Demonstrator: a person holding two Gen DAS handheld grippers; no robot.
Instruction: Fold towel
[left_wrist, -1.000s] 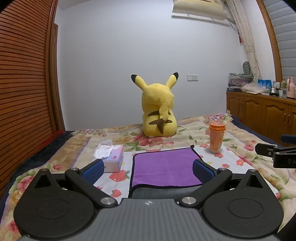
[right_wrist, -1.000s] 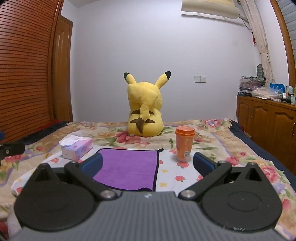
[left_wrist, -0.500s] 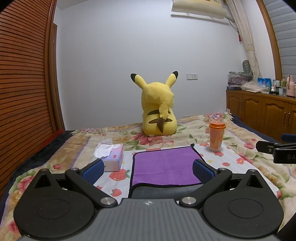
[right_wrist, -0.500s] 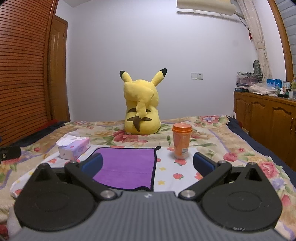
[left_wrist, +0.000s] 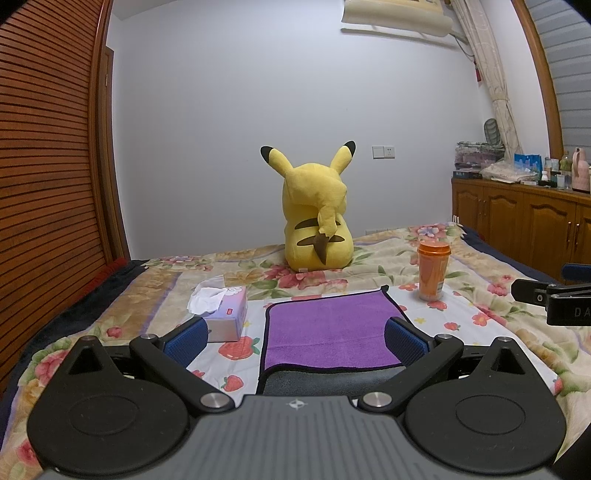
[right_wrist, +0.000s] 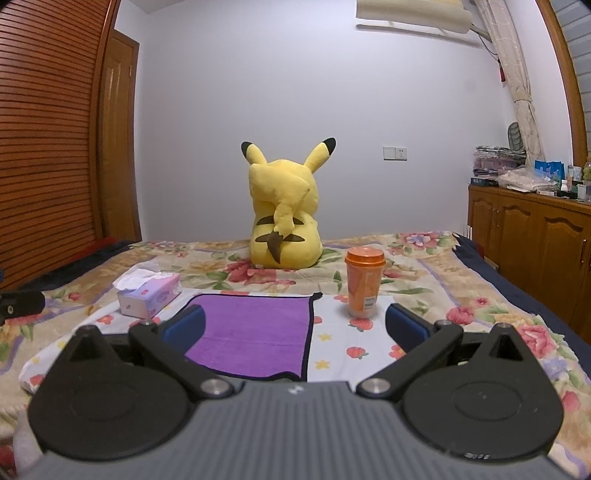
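A purple towel (left_wrist: 328, 328) with a dark edge lies flat on the floral bedspread; it also shows in the right wrist view (right_wrist: 255, 336). Its near edge is turned up, showing a grey underside (left_wrist: 332, 382). My left gripper (left_wrist: 295, 338) is open and empty, held above the towel's near edge. My right gripper (right_wrist: 295, 326) is open and empty, over the towel's right edge. The right gripper's tip (left_wrist: 546, 295) shows at the right of the left wrist view.
A tissue box (left_wrist: 221, 314) sits left of the towel. An orange cup (left_wrist: 433, 269) stands to its right. A yellow plush toy (left_wrist: 317, 225) sits behind. A wooden cabinet (left_wrist: 524, 229) stands right of the bed, a slatted wall (left_wrist: 48, 166) left.
Both grippers have drifted slightly; the right wrist view shifted and moved a little closer to the towel. Both stay open and empty. The towel has not moved.
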